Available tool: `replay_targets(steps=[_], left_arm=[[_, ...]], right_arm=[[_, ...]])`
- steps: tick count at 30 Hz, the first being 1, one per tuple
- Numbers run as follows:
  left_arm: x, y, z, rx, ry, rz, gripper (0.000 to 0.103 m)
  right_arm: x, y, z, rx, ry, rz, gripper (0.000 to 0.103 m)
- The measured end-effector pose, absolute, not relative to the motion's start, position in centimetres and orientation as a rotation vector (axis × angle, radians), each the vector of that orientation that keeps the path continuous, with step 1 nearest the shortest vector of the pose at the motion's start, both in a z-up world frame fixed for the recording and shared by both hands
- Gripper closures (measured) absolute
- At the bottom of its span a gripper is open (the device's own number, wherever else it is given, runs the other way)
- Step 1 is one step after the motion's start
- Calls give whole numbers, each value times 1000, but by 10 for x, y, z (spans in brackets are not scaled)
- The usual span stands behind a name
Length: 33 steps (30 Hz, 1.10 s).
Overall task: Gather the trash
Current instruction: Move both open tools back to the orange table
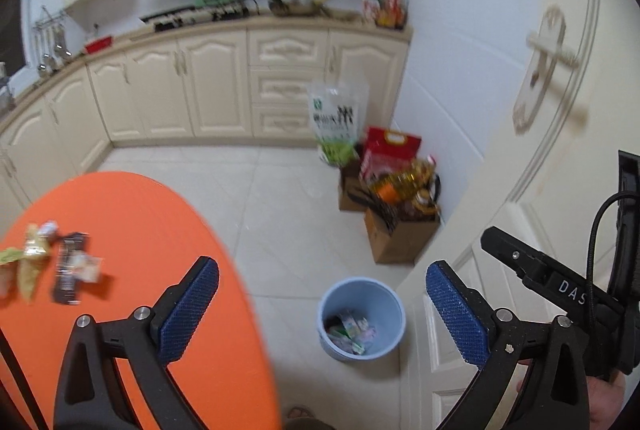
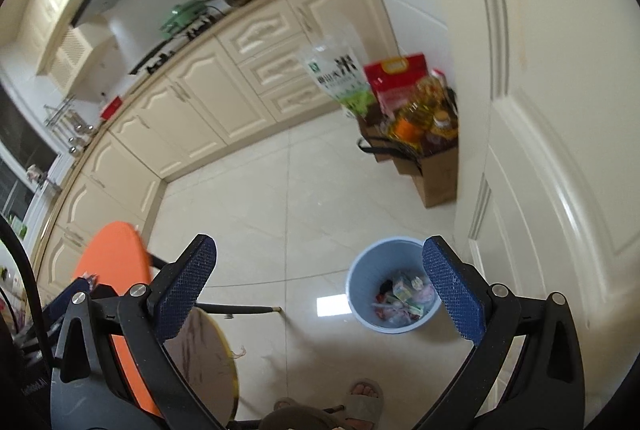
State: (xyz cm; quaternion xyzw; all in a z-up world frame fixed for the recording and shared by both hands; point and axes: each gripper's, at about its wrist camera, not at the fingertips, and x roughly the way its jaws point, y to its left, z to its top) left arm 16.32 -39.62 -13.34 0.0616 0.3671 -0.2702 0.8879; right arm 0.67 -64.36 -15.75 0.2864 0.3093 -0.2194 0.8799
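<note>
Nearest your lens, the left gripper stands with its blue pads spread as wide as they go and nothing between them. Your right gripper is spread just as wide and is also empty. At three o'clock in the left view the other tool's black body shows white letters, "DAS", cut off by a cable.

The wrappers still to be collected lie on the orange table at nine o'clock in the left view, blurred, a dark one beside yellowish ones; no print on them can be read. More wrappers lie in the pale blue bin on the tiled floor, which sits at about five o'clock in both views, just beside the white door.

Beyond the bin, at about two o'clock, cardboard boxes hold an oil bottle and a red bag. A white-and-green bag leans on the cream cabinets; its dark characters are too blurred to read.
</note>
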Motion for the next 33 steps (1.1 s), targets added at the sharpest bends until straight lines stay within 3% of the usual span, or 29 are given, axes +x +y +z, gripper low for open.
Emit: replay_targets(steps=[20,33], left_arm=[[-3,-135,-80,-54,513,-320,1],[-110,-74,-91,-125,423,-138,1]], right_arm=[[32,-394,-34,263,511,-222,0],[40,-273,-5,121,452,-64,0]])
